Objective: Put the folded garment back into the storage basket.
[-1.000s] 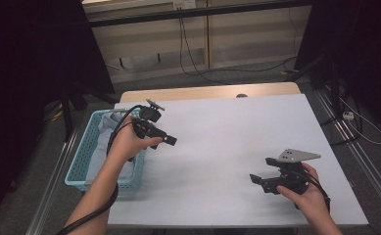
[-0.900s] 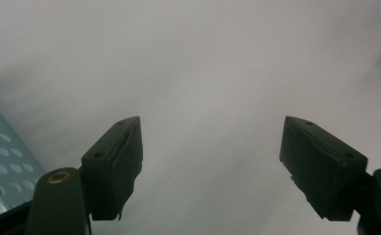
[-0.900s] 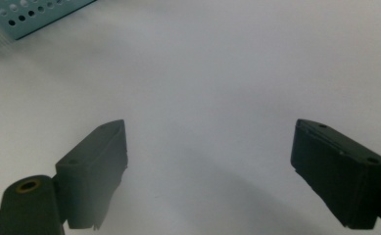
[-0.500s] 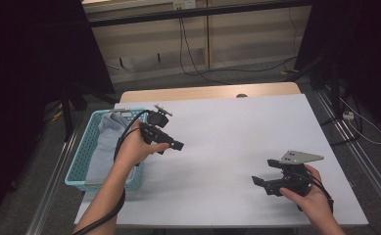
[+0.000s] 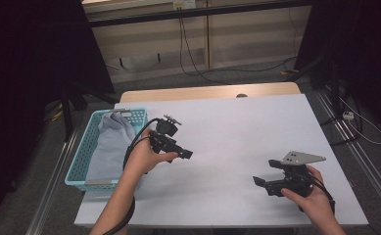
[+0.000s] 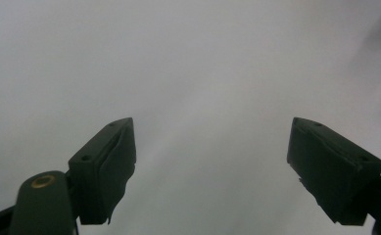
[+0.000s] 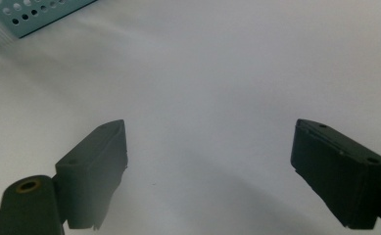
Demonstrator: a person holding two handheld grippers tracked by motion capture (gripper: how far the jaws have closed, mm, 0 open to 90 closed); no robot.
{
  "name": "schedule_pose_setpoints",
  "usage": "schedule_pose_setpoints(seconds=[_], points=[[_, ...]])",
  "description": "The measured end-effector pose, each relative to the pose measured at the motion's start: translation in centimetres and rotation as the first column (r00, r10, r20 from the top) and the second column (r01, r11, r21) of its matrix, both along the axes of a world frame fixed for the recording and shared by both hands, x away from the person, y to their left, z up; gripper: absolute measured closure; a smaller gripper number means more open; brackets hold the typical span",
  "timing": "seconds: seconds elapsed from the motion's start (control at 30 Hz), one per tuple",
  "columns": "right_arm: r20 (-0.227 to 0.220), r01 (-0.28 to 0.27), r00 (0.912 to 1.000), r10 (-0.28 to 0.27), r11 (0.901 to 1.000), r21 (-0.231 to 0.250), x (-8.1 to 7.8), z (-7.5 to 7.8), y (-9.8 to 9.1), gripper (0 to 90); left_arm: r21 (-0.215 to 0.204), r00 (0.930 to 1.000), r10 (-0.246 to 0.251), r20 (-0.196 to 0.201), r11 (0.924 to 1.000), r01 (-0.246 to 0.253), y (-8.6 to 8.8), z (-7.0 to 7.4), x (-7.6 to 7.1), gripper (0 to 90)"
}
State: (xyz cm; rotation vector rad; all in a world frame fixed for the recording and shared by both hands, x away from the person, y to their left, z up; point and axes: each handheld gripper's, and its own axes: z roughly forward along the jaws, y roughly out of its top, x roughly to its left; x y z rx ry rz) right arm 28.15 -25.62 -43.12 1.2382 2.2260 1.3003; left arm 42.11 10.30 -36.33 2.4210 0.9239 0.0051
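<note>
**Both grippers empty over the table, garment still in the basket**

High view: The grey garment (image 5: 110, 142) lay bundled in the light-blue basket (image 5: 80, 161) at the table's (image 5: 256, 127) nine o'clock edge. The left gripper (image 5: 187, 154) hung over the white top just beside the basket's near corner, at about four o'clock from it, pointing away from the cloth toward three o'clock. The right gripper (image 5: 257, 181) sat low over the table at five o'clock, well apart from the basket, pointing toward nine o'clock.

Left gripper view: The jaws stood spread wide with nothing between them, bare blurred tabletop (image 6: 202, 73) ahead; they had just been opening further.

Right gripper view: The jaws were likewise spread and empty over the white surface. A corner of the basket (image 7: 36, 17) showed at eleven o'clock, far off.

Judged from this, the work was at its start or between steps: the garment had yet to be lifted out. The next move would call for the left gripper to swing back toward nine o'clock, dip over the basket rim and pinch a fold of cloth, with the right coming across to help.
</note>
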Motion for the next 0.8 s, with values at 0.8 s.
schedule_pose_setpoints(seconds=[0.8], points=[[-0.001, 0.006, 1.0000, -0.006, 1.0000, 0.003, -0.3, 0.1, -0.4, 13.2, -0.039, 0.9996, -0.019, 0.023, 0.9991, 0.020, 1.1, -2.2, -2.4, 16.9]])
